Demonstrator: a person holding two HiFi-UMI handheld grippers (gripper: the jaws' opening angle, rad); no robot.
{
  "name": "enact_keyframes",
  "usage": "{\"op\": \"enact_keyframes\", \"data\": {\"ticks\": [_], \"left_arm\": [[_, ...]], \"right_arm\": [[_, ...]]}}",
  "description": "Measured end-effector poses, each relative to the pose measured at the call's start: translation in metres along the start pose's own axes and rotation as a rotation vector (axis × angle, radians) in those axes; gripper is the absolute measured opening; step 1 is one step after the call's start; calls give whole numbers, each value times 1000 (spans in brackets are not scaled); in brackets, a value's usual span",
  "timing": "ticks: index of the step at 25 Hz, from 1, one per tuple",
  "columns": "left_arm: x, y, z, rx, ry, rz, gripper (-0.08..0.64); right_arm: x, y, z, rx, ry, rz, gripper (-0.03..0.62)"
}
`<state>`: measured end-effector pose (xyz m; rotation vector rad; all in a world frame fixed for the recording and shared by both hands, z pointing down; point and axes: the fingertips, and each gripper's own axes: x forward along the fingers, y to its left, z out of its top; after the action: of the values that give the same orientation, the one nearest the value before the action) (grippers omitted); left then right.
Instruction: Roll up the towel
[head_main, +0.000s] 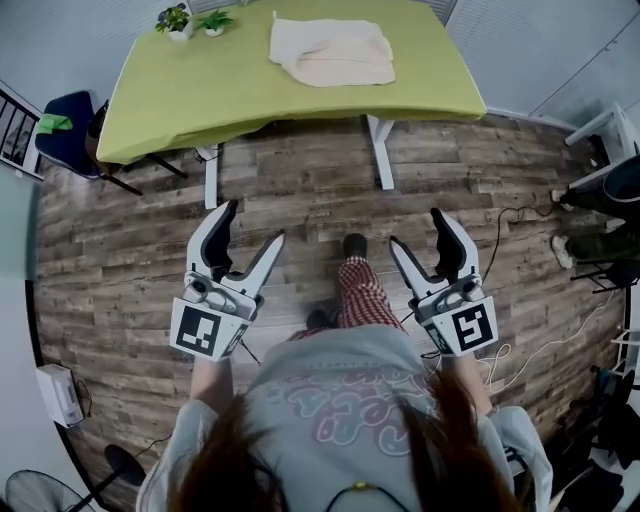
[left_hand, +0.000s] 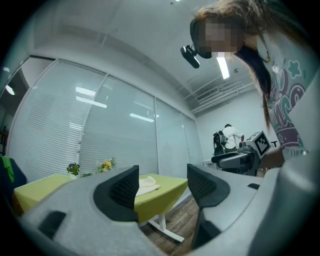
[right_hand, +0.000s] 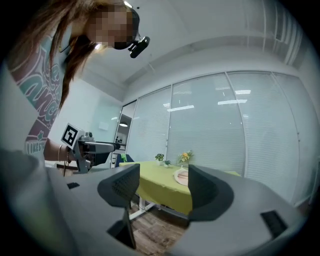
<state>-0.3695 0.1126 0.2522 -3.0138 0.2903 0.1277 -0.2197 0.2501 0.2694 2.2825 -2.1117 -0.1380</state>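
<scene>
Left gripper (head_main: 256, 221), right gripper (head_main: 416, 227): well short of table (head_main: 200, 95).

One towel (head_main: 333, 52), one table (head_main: 200, 90), two potted plants (head_main: 176, 20) (head_main: 214, 21), two grippers (head_main: 254, 222) (head_main: 416, 227), one chair (head_main: 75, 140).

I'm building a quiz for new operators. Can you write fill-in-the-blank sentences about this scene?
The towel lies on the green ____.
The left gripper and right gripper both have their fingers ____.
In the head view, the potted plants stand to the ____ of the towel.
Missing words: table; open; left.
</scene>
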Motion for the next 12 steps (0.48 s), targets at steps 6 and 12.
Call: {"op": "enact_keyframes", "data": {"ticks": [6, 12], "left_arm": [[45, 28, -23, 30, 10, 1, 272], [127, 69, -49, 24, 52, 38, 272]], "right_arm": [[39, -47, -18, 83, -33, -7, 287], [104, -127, -32, 112, -41, -7, 286]]}}
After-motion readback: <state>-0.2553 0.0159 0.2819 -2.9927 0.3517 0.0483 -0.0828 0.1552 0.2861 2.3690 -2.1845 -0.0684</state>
